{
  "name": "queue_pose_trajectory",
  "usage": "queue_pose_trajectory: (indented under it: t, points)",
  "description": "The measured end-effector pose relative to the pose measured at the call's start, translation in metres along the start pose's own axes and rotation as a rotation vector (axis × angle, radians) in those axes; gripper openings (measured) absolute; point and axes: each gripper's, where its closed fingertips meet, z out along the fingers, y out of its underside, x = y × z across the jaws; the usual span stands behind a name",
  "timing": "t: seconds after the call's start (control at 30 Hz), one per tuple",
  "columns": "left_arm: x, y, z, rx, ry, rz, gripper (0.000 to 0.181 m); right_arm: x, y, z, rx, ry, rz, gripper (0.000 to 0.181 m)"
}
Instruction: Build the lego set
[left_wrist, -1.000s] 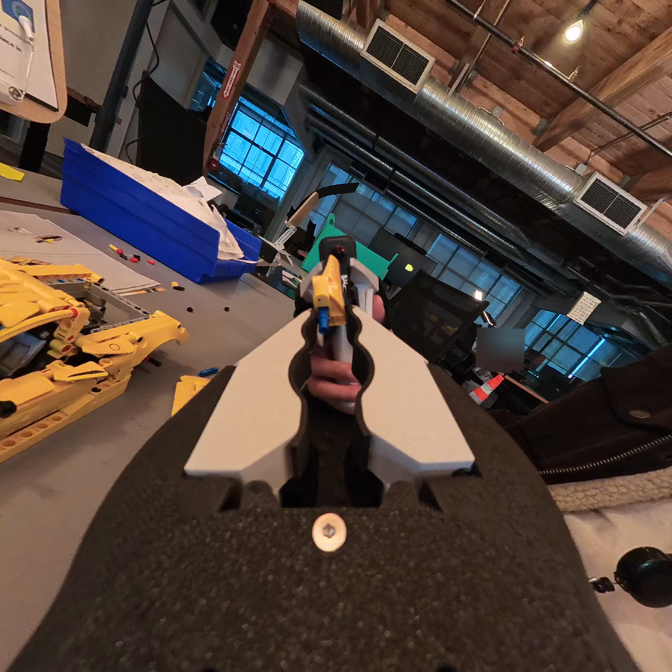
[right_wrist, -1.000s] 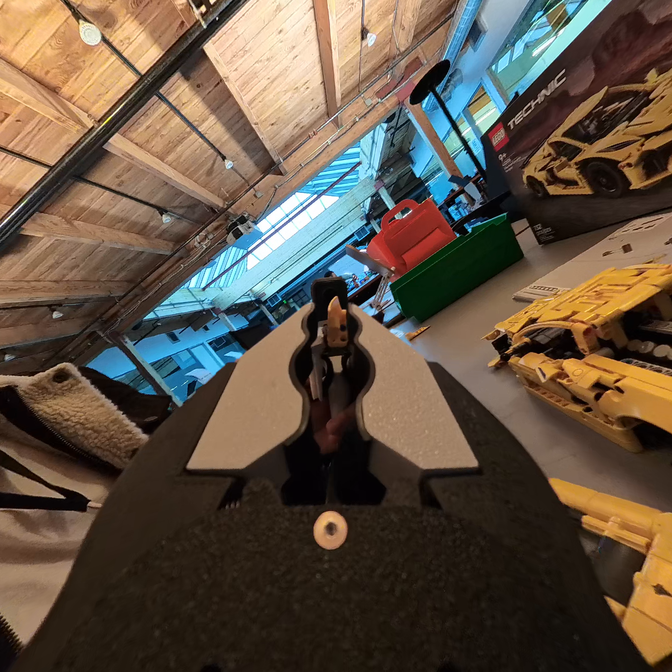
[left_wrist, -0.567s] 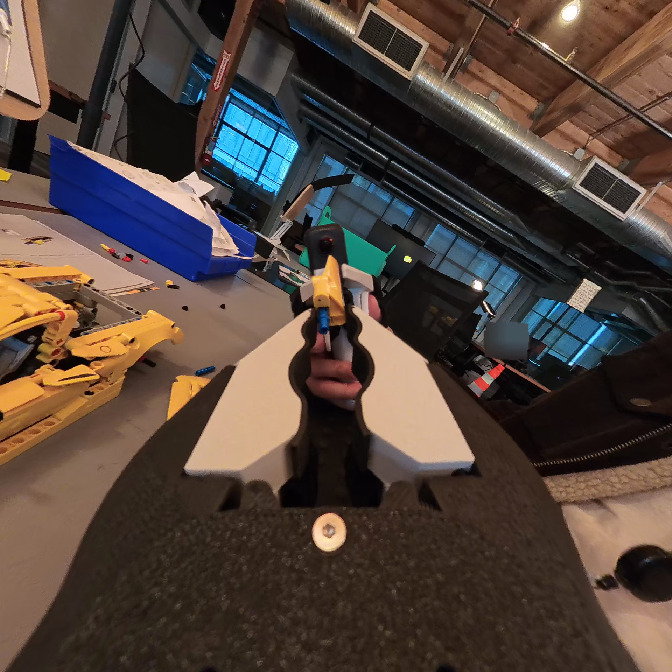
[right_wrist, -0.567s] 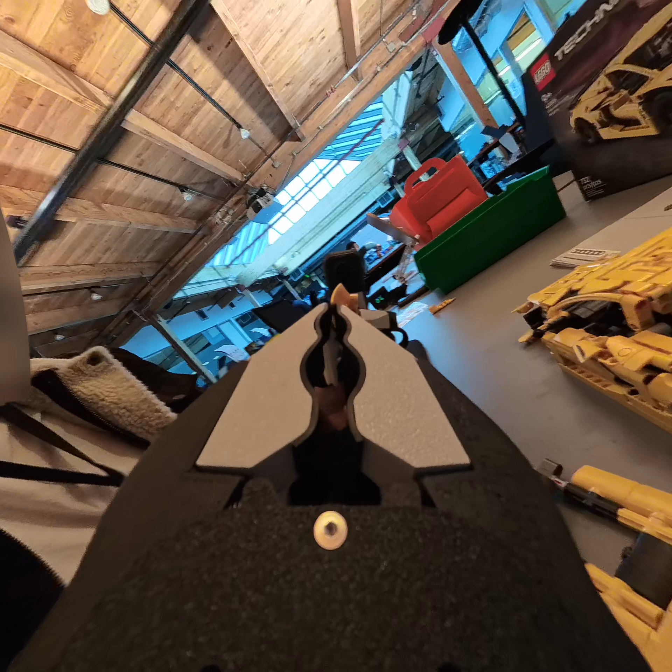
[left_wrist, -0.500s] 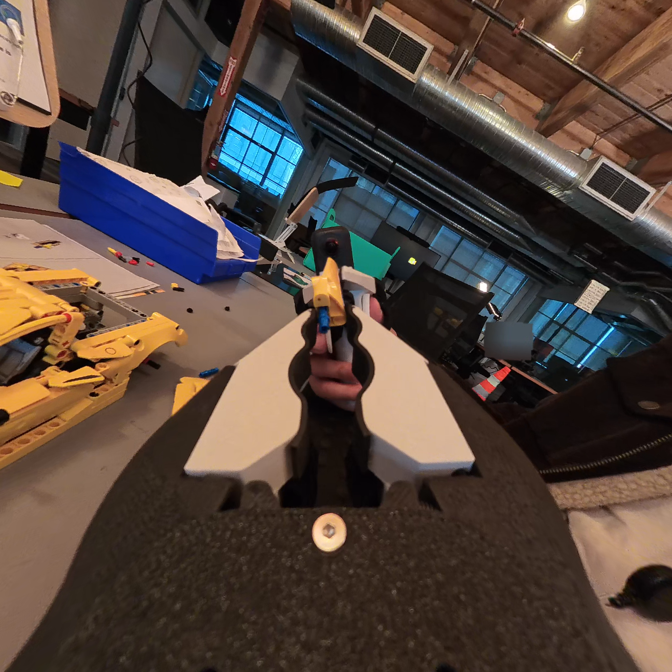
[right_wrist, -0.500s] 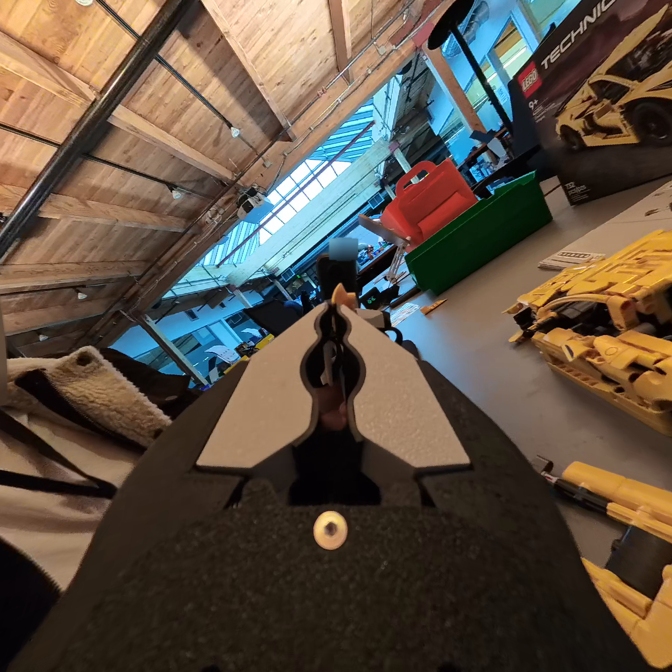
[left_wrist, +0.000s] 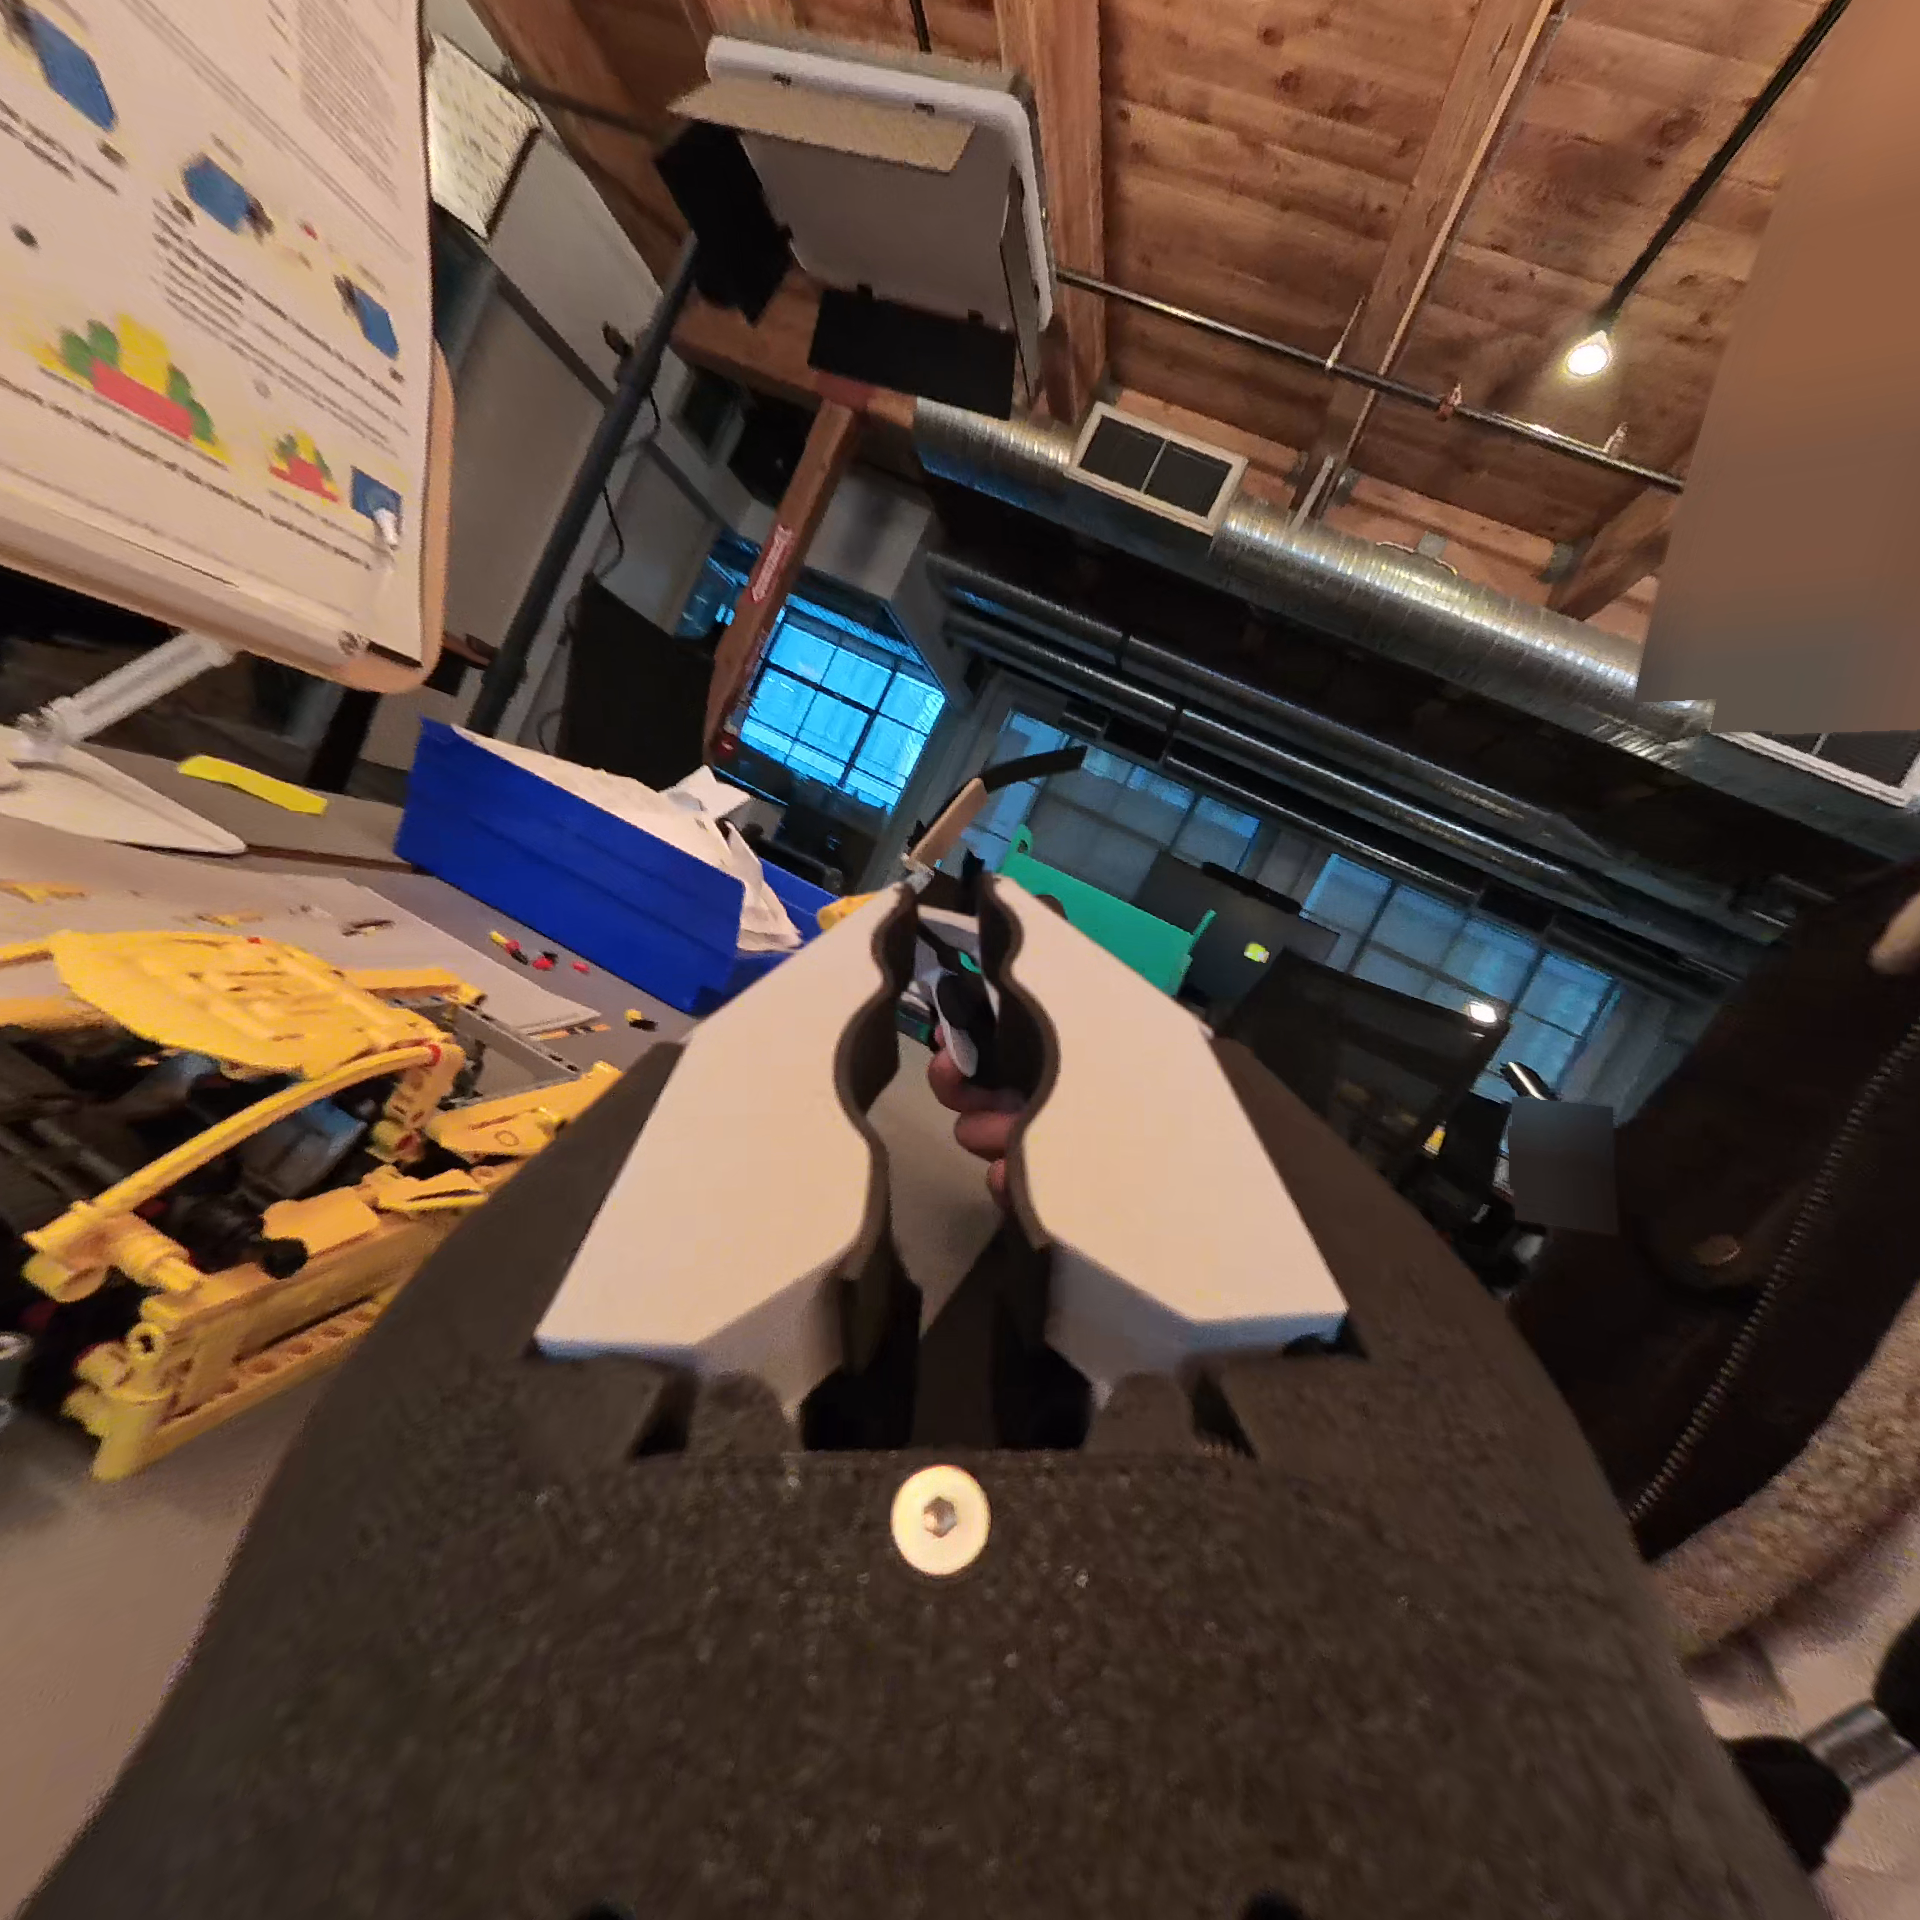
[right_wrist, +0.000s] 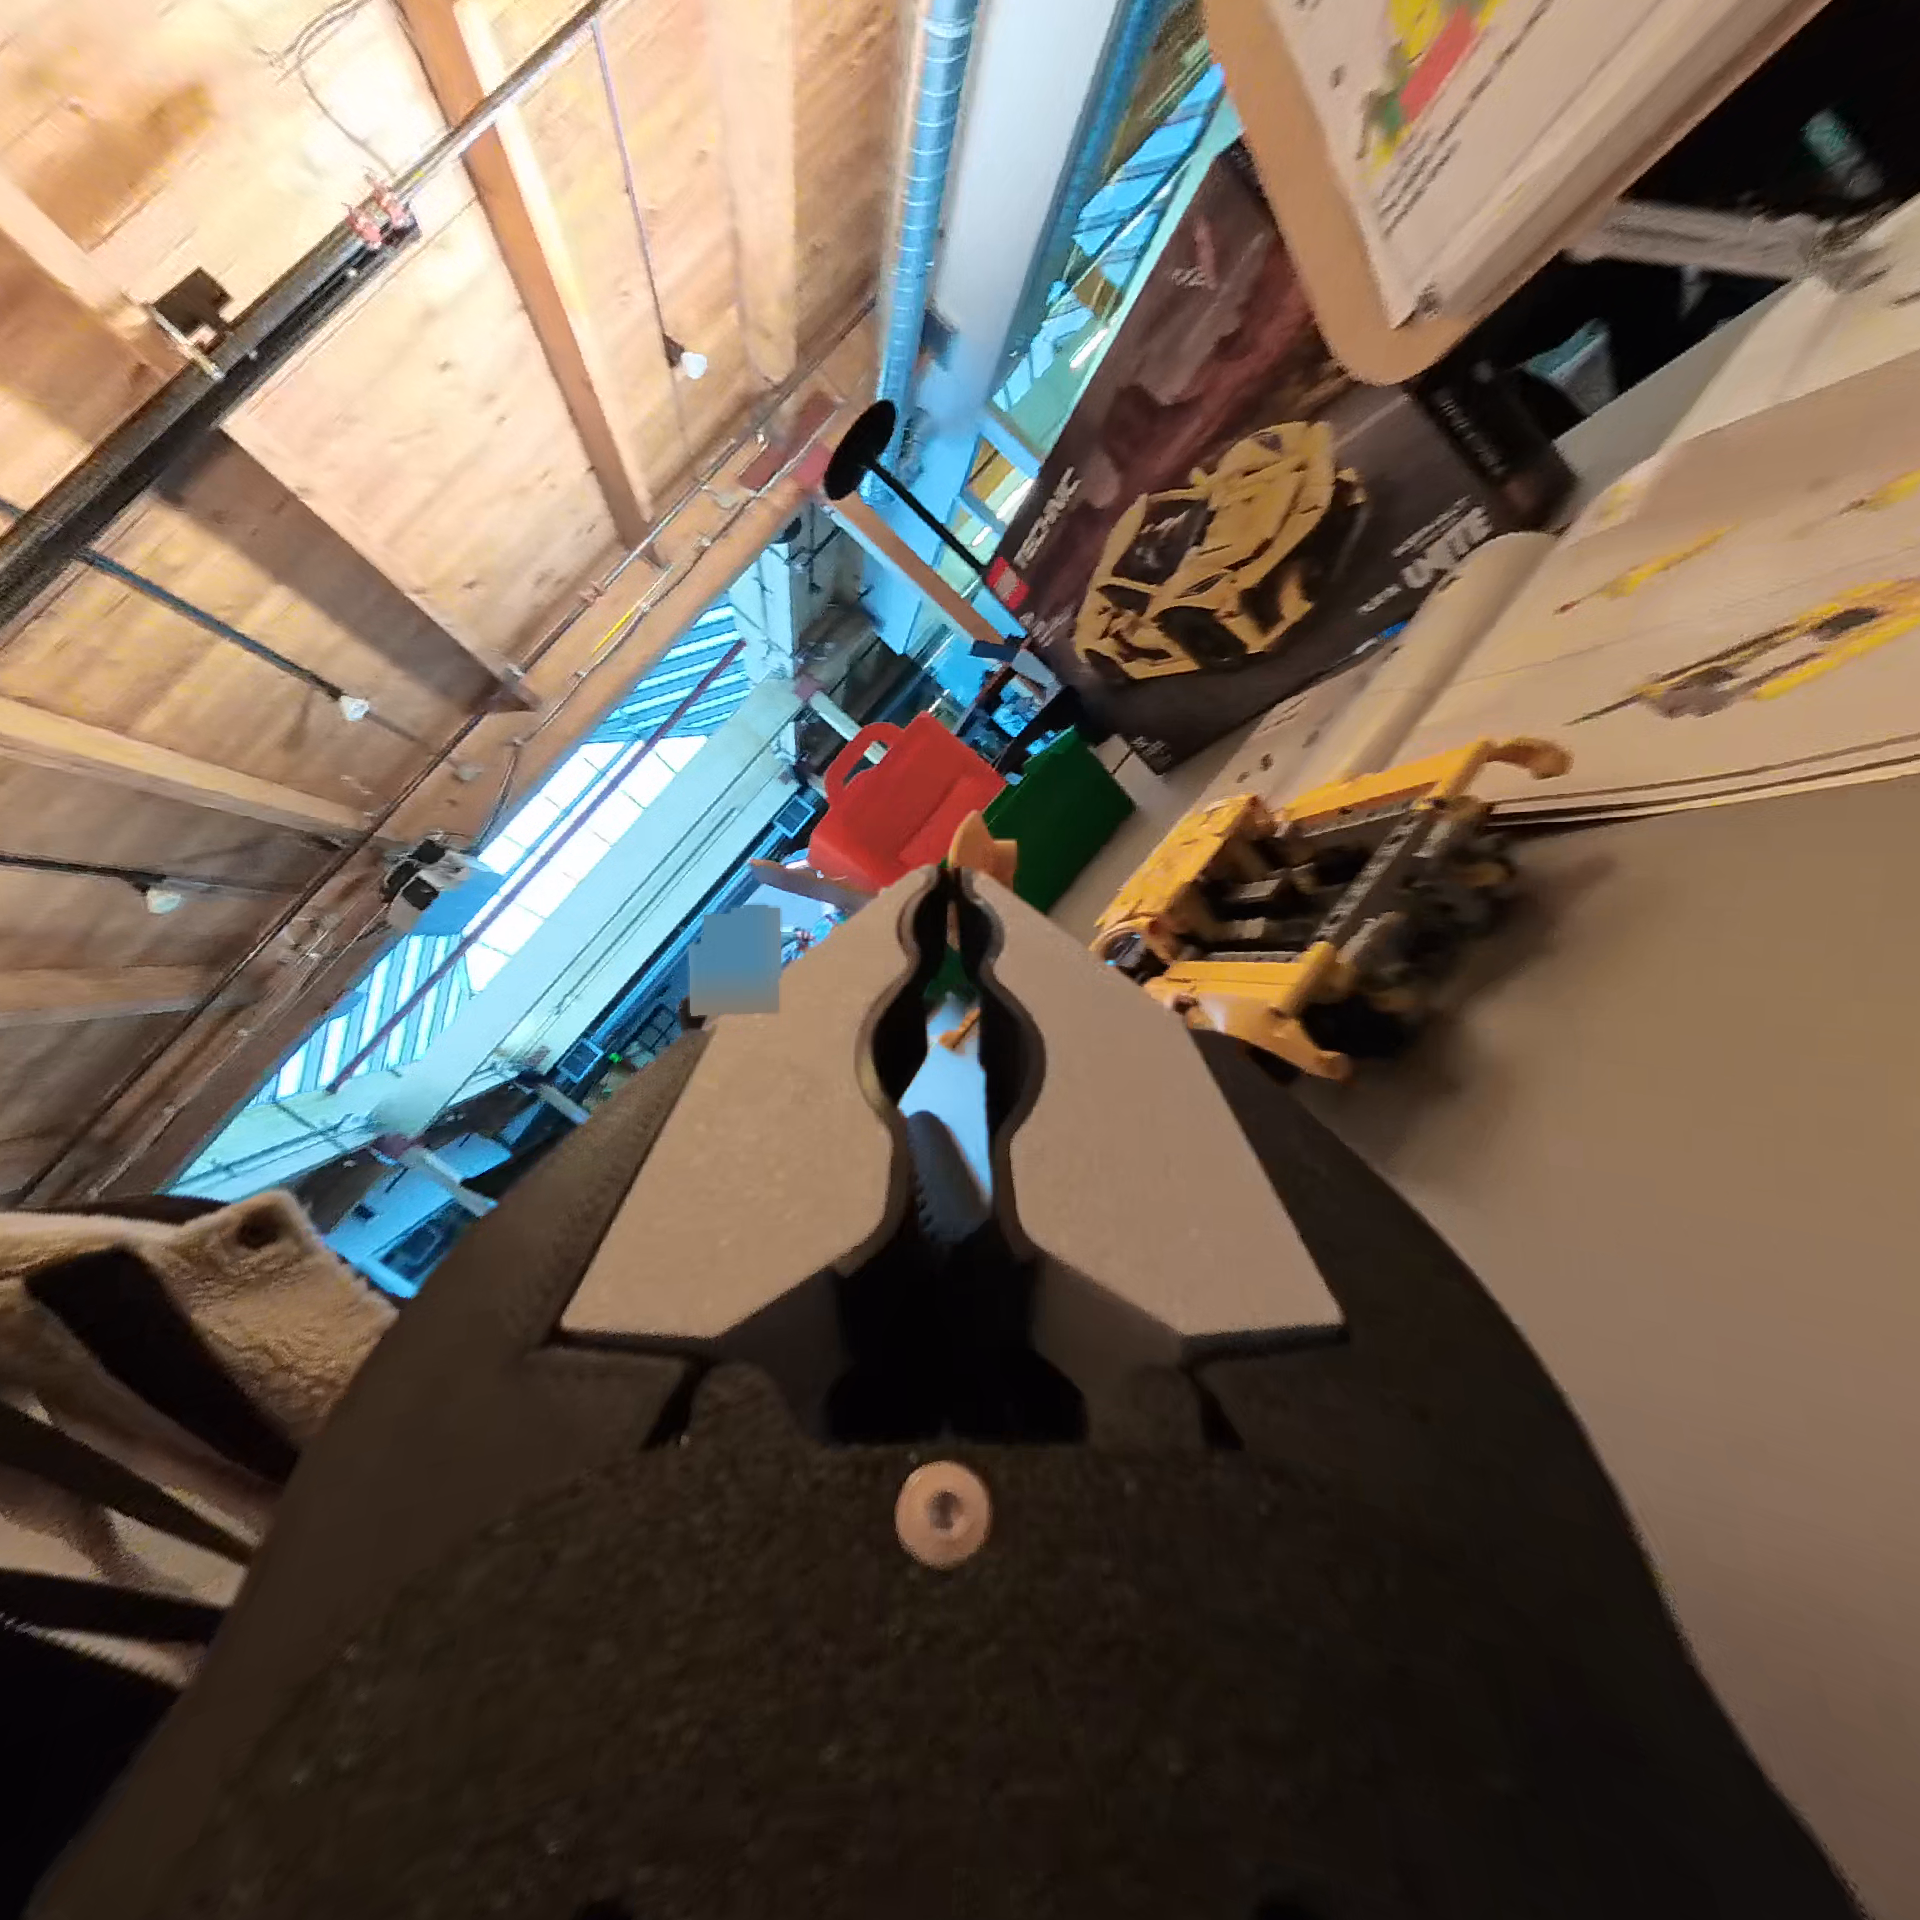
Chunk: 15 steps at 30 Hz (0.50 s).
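Note:
My left gripper (left_wrist: 951, 888) points over the table edge with its jaws a little apart, and I see nothing between them. Through the gap I see a hand holding the right gripper (left_wrist: 961, 1013). My right gripper (right_wrist: 954, 878) is rolled sideways and shut on a small yellow lego piece (right_wrist: 982, 836) that sticks out past its tips. The half-built yellow lego car (left_wrist: 239, 1049) lies on the grey table to the left; in the right wrist view the car (right_wrist: 1320, 935) is ahead on the right.
A blue bin (left_wrist: 582, 883) with papers stands behind the car, with small loose pieces (left_wrist: 540, 951) beside it. An instruction sheet on a stand (left_wrist: 208, 312) hangs above. The set's box (right_wrist: 1247, 582), an open booklet (right_wrist: 1714, 644), a green bin (right_wrist: 1060, 821) and a red container (right_wrist: 904, 800) lie farther off. Left tips to right tips: about 20 cm.
The yellow piece with the blue pin no longer shows between my left gripper's tips. The right gripper closed on the piece, rolled sideways and swung toward the box. The left gripper tilted up.

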Motion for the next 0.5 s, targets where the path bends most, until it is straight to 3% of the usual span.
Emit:
queue_pose_trajectory:
  t: [0.23,0.33,0.5]
  points:
    - [-0.020,0.004,0.011,-0.012,-0.031,-0.070,0.003,0.013,-0.012,-0.002,0.090,-0.137,0.273,0.000]
    - [-0.028,0.022,0.022,-0.152,-0.033,-0.133,0.004,0.016,-0.009,0.005,0.064,-0.158,0.319,0.001]
    - [-0.050,0.042,0.044,-0.452,-0.100,0.097,0.015,0.022,0.000,0.013,0.008,-0.124,0.310,0.001]
